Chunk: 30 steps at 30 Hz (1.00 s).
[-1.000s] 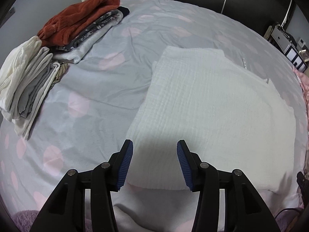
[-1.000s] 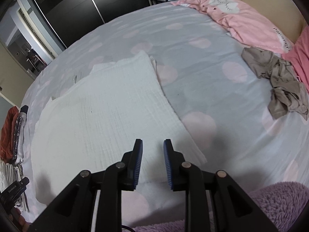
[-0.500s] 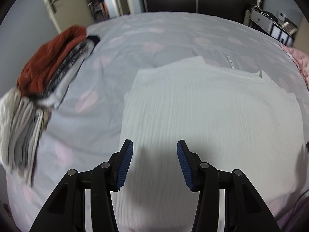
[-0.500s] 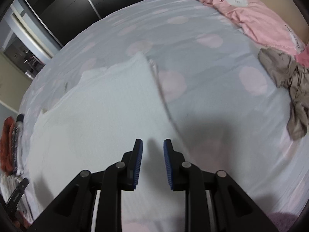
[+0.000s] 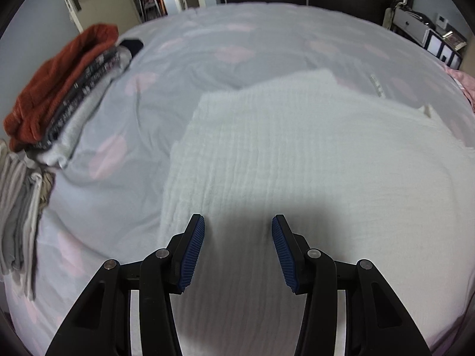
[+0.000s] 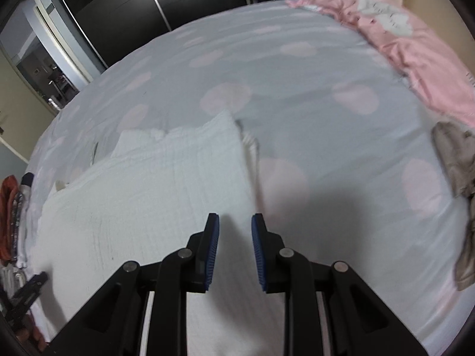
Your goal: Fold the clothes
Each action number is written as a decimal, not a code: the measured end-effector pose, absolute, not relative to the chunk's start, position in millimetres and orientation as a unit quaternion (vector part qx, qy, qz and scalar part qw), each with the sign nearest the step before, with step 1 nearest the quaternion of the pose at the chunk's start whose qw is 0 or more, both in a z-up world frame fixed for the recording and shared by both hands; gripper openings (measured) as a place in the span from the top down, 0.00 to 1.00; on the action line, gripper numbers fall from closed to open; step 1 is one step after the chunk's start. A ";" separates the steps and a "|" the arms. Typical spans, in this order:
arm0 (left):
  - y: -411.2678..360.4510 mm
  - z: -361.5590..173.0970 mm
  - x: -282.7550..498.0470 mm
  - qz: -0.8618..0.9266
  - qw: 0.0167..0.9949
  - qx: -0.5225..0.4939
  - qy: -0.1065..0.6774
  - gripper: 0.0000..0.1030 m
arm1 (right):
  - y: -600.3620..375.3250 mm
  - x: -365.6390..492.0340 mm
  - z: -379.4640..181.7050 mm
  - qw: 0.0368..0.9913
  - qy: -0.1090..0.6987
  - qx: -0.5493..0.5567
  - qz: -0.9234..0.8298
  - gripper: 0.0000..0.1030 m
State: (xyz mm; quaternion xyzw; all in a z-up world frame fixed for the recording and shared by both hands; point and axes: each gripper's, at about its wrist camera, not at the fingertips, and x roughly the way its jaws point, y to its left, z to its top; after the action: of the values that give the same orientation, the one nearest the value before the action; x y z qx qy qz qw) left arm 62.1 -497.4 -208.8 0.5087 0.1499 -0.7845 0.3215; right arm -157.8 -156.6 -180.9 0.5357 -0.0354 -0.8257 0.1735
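A white crinkled cloth (image 5: 297, 154) lies spread flat on the bed, and the same white cloth (image 6: 154, 184) fills the left half of the right wrist view. My left gripper (image 5: 238, 231) hovers above its near left part, jaws open with nothing between them. My right gripper (image 6: 235, 230) hangs over the cloth's right edge, jaws a narrow gap apart and empty. A small folded strip of the cloth (image 6: 251, 148) pokes out along that right edge.
A grey bedsheet with pink dots (image 5: 237, 44) covers the bed. Folded clothes are stacked at the left: a rust-red top (image 5: 59, 77) on grey garments, and pale ones (image 5: 17, 207) nearer. A crumpled beige garment (image 6: 457, 178) and pink bedding (image 6: 415, 59) lie at the right.
Both grippers have moved forward over the white cloth and sunk closer to it. The left view has rolled slightly. Neither gripper's gap has changed.
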 end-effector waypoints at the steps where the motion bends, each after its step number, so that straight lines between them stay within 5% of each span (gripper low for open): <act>1: -499.1 -212.2 61.3 -0.782 0.322 0.511 0.156 0.52 | -157.5 -159.9 -182.3 0.177 -0.040 0.538 -0.823 0.78; 10: -503.3 -219.5 62.1 -0.778 0.323 0.512 0.170 0.45 | -153.5 -173.3 -188.6 0.208 -0.088 0.554 -0.801 0.71; 16: -506.3 -220.0 61.9 -0.777 0.318 0.511 0.184 0.45 | -126.3 -181.8 -182.5 0.182 -0.134 0.539 -0.811 0.56; 30: -518.3 -221.4 63.5 -0.776 0.305 0.506 0.222 0.43 | -141.3 -208.6 -211.2 0.168 -0.118 0.556 -0.805 0.55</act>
State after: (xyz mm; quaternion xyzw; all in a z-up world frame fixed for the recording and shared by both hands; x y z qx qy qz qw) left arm 63.5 -518.3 -221.4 0.5060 0.2216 -0.7758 0.3050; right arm -208.6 -141.3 -211.2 0.5561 -0.1177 -0.8054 0.1682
